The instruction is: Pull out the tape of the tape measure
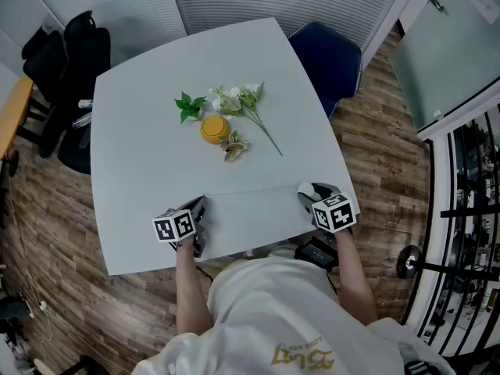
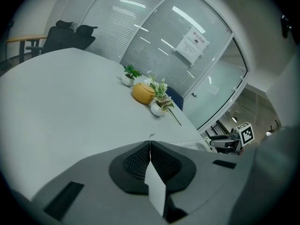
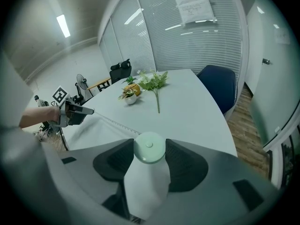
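Desk, near edge: my left gripper is pinched fully closed on the tape tip, I'd say to anchor it. The tape runs taut rightward to the round tape measure — my right gripper clamps it, jaws wide, likely to stop the case slipping.

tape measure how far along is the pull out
Done: the tape already spans the near edge of the table between both tools. In hand: the left hand-held gripper pinches the tape's end, and the right hand-held gripper clamps the round case. Left: probably only more length, if wanted.
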A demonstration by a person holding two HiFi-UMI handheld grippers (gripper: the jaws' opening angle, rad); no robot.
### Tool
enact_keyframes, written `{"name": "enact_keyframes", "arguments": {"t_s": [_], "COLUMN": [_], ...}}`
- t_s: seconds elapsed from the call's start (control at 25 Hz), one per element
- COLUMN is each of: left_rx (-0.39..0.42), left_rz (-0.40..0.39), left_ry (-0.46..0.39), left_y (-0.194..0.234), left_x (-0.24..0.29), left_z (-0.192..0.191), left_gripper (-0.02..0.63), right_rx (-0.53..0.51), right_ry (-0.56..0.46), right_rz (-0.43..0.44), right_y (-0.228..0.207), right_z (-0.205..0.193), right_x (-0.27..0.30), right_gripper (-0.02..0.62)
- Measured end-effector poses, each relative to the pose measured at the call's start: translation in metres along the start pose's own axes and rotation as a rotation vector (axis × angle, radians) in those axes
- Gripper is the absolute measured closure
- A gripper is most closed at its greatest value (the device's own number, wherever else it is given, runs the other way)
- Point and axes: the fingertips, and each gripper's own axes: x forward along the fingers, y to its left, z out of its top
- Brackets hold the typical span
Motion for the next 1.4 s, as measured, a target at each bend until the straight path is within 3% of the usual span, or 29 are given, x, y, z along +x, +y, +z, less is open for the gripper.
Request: {"name": "enact_keyframes", "arguments": {"t_s": [0.8, 1.4], "left_rx": [-0.025, -0.017], "left_rz": [0.033, 0.035], "left_ry": [-0.013, 0.034], "left_y": [0.015, 0.013], "left_x": [-0.005, 0.01], "left_z": [0.004, -0.002], "left_gripper": [0.598, 0.598], "right_rx": [0.02, 0.03], "right_ry": [0.019, 0.059], "right_rz": [-0.018, -0.006], "right_y": [-0.01, -0.014], "right_z": [-0.007, -0.007], "right_x": [0.002, 0.016], "right_gripper": [0.368, 0.368]}}
